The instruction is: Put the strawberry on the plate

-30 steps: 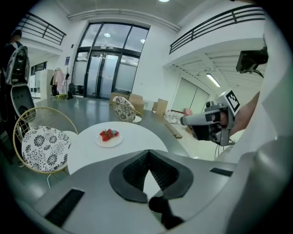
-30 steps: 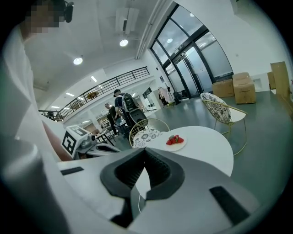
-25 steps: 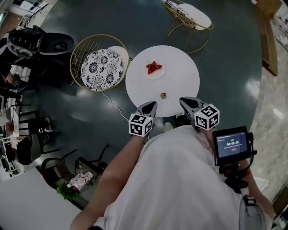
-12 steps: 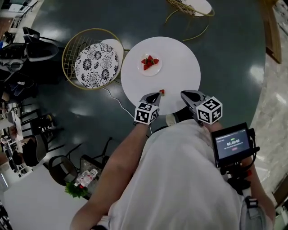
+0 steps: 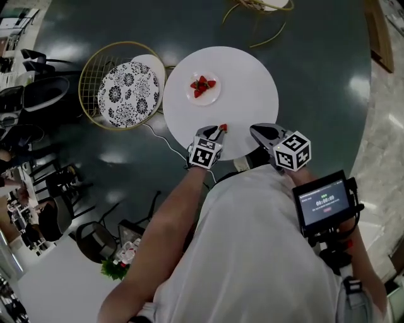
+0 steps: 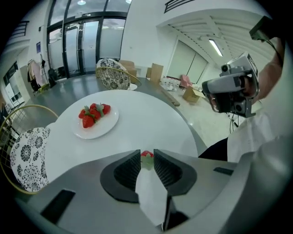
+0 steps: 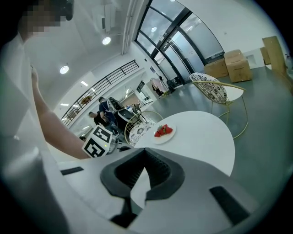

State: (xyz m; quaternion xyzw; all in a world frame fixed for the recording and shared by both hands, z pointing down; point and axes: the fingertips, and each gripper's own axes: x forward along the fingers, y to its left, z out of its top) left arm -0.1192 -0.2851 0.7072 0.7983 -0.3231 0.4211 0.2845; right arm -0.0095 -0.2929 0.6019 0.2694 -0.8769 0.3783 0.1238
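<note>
A single red strawberry lies near the front edge of the round white table. Further back, a white plate holds several strawberries; it shows in the left gripper view as the plate and in the right gripper view as the plate. My left gripper points steeply down at the lone berry. Its jaws have just been opening, and the strawberry shows in the narrow gap at the left gripper's tips, unpressed. My right gripper hovers at the table's front edge; in its own view the right gripper's tips meet on nothing.
A wire chair with a black-and-white patterned cushion stands left of the table, and another chair stands behind it. A small screen device is at the person's right side. Dark floor surrounds the table.
The left gripper has moved forward and down to the lone strawberry, tilting steeper, and its tips have parted slightly. The right gripper has sunk a little.
</note>
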